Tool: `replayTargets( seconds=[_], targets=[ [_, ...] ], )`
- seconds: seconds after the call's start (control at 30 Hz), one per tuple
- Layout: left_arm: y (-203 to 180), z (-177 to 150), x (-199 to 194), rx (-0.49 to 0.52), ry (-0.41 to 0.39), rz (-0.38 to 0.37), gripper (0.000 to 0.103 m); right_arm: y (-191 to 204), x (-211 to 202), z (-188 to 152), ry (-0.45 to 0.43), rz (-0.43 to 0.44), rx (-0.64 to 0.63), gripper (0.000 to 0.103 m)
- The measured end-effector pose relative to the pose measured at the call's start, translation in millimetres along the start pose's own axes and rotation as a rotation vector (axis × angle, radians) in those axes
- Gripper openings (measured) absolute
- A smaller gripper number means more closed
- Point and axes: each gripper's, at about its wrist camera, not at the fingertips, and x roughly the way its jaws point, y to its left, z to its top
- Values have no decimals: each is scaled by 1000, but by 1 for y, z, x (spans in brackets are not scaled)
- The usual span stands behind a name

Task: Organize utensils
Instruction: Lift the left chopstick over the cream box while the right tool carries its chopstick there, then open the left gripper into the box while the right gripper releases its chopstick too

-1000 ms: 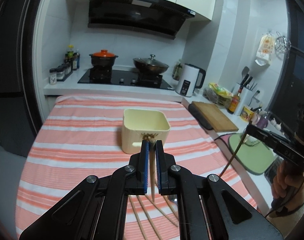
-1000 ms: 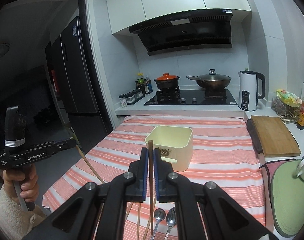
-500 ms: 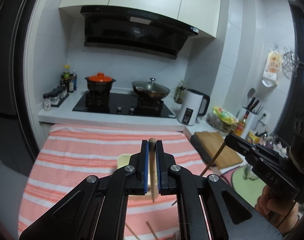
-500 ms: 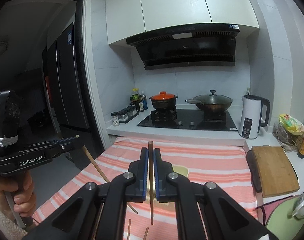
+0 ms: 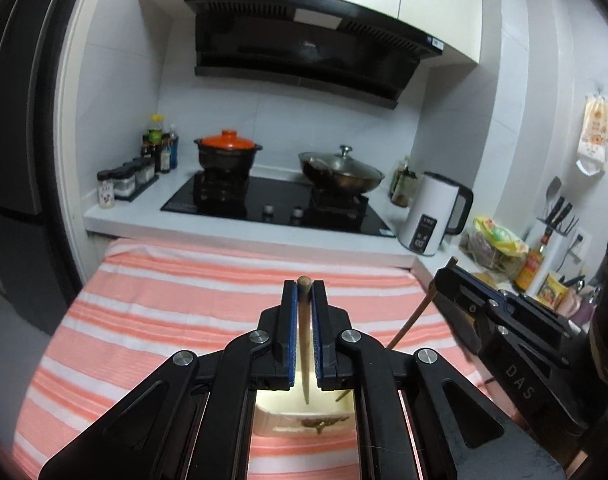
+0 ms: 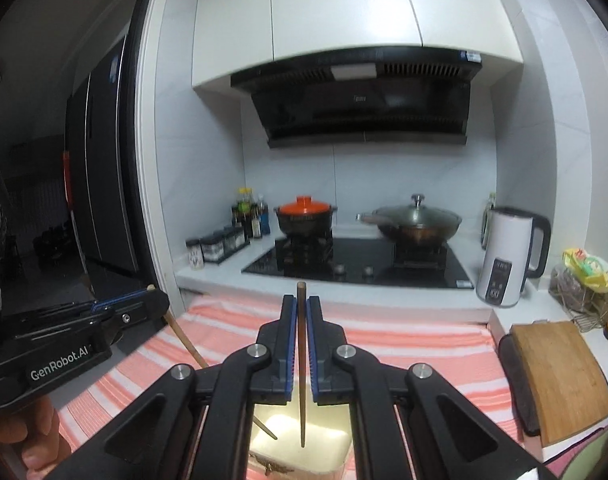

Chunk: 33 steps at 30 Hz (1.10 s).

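Note:
My left gripper [image 5: 303, 285] is shut on a light wooden chopstick [image 5: 304, 344] that hangs tip-down over the cream square container [image 5: 304, 410] below the fingers. My right gripper [image 6: 302, 300] is shut on a darker chopstick [image 6: 301, 360], also tip-down over the same container [image 6: 304, 444]. The right gripper [image 5: 456, 272] with its chopstick [image 5: 414, 314] shows at the right of the left wrist view. The left gripper [image 6: 151, 294] with its chopstick [image 6: 185, 340] shows at the left of the right wrist view. Both chopstick tips reach inside the container's opening.
The table carries an orange-and-white striped cloth [image 5: 183, 300]. Behind it is a stove with an orange-lidded pot [image 5: 227, 154] and a wok [image 5: 342, 174], and a white kettle [image 5: 436, 220]. A wooden cutting board [image 6: 560, 376] lies to the right. A dark fridge [image 6: 99, 184] stands to the left.
Both grippers lifted their chopsticks off the table, rose, and moved forward over the container. The loose chopsticks and spoons near the front edge have dropped out of view.

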Motion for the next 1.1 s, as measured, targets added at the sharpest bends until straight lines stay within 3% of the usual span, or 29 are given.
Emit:
replayTargets(
  seconds=[0.3,0.37,0.4,0.43,0.5,0.53,0.57,0.83,0.97,1.1],
  targets=[
    [6,-51,30,17,128,6,6,-26,25,-45,139,6,109,5],
    [7,-55,31,5,159,6,11,-29,25,-52,167,7,141,8],
    [8,-57,31,-6,176,-5,30,-30,26,-55,178,10,154,9],
    [10,-59,28,-16,185,-9,58,-31,26,-58,189,15,162,11],
    [14,-62,15,-26,171,-5,71,-32,17,-61,180,17,172,37],
    [15,-64,8,-21,172,-11,71,-32,12,-63,160,11,169,59],
    [15,-66,0,-12,178,-21,72,-31,3,-62,136,6,163,63],
    [21,-111,-87,70,215,-21,86,-16,-84,-72,43,13,100,63],
    [23,-161,-133,115,248,-4,87,-1,-135,-95,27,11,40,63],
    [30,-213,-171,84,282,-4,87,13,-184,-130,24,-3,-12,63]
  ],
)
